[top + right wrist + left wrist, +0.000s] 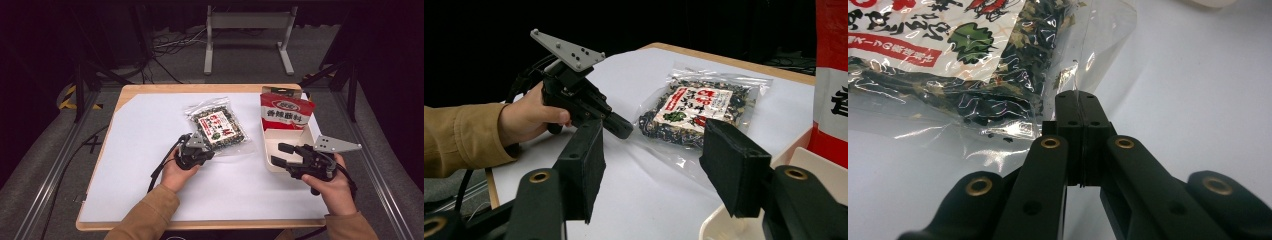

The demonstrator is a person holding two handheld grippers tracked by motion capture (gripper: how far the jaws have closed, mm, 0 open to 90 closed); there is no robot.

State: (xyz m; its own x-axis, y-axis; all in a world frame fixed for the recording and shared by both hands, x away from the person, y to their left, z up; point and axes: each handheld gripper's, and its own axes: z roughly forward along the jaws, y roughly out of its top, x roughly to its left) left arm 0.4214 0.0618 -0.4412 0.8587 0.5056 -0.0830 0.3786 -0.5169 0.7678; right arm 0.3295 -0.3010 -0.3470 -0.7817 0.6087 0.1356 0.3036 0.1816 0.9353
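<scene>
On the white sheet (150, 165) covering the wooden table (125, 92), a clear bag of dark dried food (217, 125) lies flat near the middle, its red-and-white label facing up. Left gripper (200, 150) sits at the bag's near edge, held in the person's left hand (175, 172). Left gripper view: both black jaws are pressed together with no gap, and the thin clear edge of the bag (1083, 75) runs into the seam at their tips, so the jaws pinch the bag's transparent margin. The bag's body rests on the sheet, not lifted as far as can be told.

Right gripper (279, 154) is held in the right hand (332, 192), well apart from the bag, its jaws spread wide with nothing between them. Its tips hover over the near end of a white tray (270, 137). A red-and-white packet (285, 112) stands upright in the far end of that tray. Right gripper view: the tray rim (719, 220) lies just below the open jaws.
</scene>
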